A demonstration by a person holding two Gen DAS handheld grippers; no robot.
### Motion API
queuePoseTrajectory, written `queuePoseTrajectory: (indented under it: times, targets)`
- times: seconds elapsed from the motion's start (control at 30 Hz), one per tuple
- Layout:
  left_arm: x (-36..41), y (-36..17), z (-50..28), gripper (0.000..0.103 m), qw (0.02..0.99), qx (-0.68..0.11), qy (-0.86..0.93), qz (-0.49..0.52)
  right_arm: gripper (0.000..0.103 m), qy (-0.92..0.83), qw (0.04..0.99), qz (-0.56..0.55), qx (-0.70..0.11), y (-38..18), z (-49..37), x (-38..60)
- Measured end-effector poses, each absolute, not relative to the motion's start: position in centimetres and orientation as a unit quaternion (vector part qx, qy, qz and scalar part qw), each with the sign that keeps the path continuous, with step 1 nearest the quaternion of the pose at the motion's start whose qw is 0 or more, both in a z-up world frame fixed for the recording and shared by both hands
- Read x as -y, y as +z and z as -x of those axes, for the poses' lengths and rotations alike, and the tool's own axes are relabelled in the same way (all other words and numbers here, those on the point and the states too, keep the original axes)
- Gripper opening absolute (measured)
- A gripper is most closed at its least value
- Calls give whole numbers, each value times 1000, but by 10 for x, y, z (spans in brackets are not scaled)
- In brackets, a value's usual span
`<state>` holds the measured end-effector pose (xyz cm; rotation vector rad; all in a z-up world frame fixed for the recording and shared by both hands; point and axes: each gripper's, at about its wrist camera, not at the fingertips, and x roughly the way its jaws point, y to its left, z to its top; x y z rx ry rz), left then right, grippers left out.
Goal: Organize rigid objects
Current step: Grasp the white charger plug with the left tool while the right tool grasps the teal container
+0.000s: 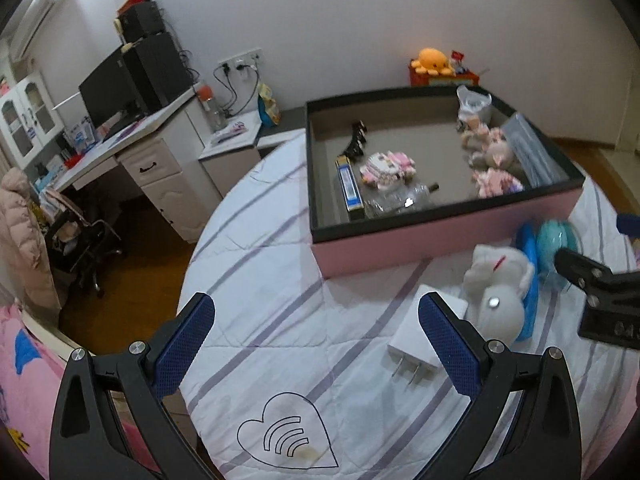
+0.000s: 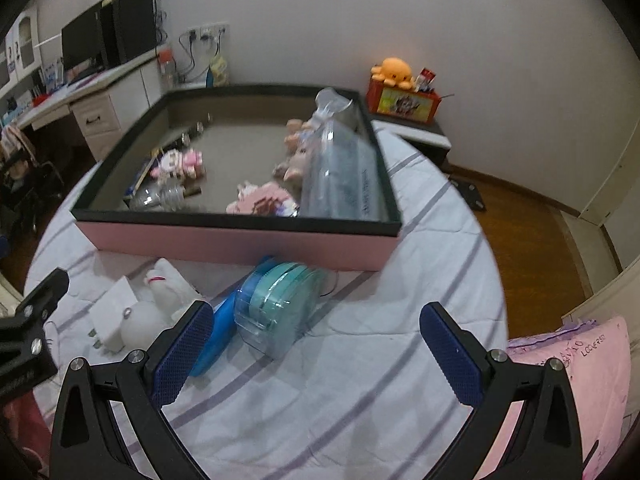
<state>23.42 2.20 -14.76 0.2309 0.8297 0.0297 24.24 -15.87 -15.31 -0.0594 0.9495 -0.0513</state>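
Note:
A pink box with a black rim [image 1: 436, 236] [image 2: 240, 240] sits on the striped bed and holds toys, a blue-and-yellow flat box [image 1: 349, 190], a clear bottle [image 1: 400, 200] and plastic bags. In front of it lie a white plug adapter [image 1: 420, 338] [image 2: 110, 312], a white plush toy [image 1: 500, 284] [image 2: 160, 300], a blue disc [image 2: 216, 336] and a teal clear plastic case [image 2: 276, 312] [image 1: 554, 244]. My left gripper [image 1: 316, 332] stands open just left of the adapter. My right gripper [image 2: 316, 340] is open, the teal case near its left finger.
A desk with a monitor and drawers [image 1: 132, 136] stands at the left beside a chair [image 1: 80, 240]. An orange plush [image 1: 434, 62] sits on a red box by the wall. Wooden floor [image 2: 532, 248] shows right of the bed. Pink bedding [image 2: 580, 368] lies at the lower right.

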Motion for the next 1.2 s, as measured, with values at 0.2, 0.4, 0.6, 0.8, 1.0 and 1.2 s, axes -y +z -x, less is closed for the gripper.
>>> queuePoseTrajectory:
  times: [0.2, 0.4, 0.6, 0.8, 1.0, 1.2]
  targets:
    - [-12, -165, -237, 103, 897, -416, 13, -150, 103, -26, 878, -10, -478, -174, -251, 176]
    - [-5, -174, -238, 103, 891, -430, -12, -142, 103, -23, 882, -17, -470, -176, -239, 186]
    - [-2, -178, -237, 103, 890, -438, -44, -121, 88, -7, 880, 5, -475, -176, -234, 179]
    - [4, -196, -248, 103, 874, -468, -58, -113, 87, -6, 874, -2, -486, -187, -243, 184]
    - [1, -207, -262, 103, 875, -474, -60, -71, 90, -19, 871, 10, -491, -202, -258, 183]
    - [-8, -207, -268, 83, 885, -460, -58, -35, 88, -9, 879, 5, -477, -203, -268, 186]
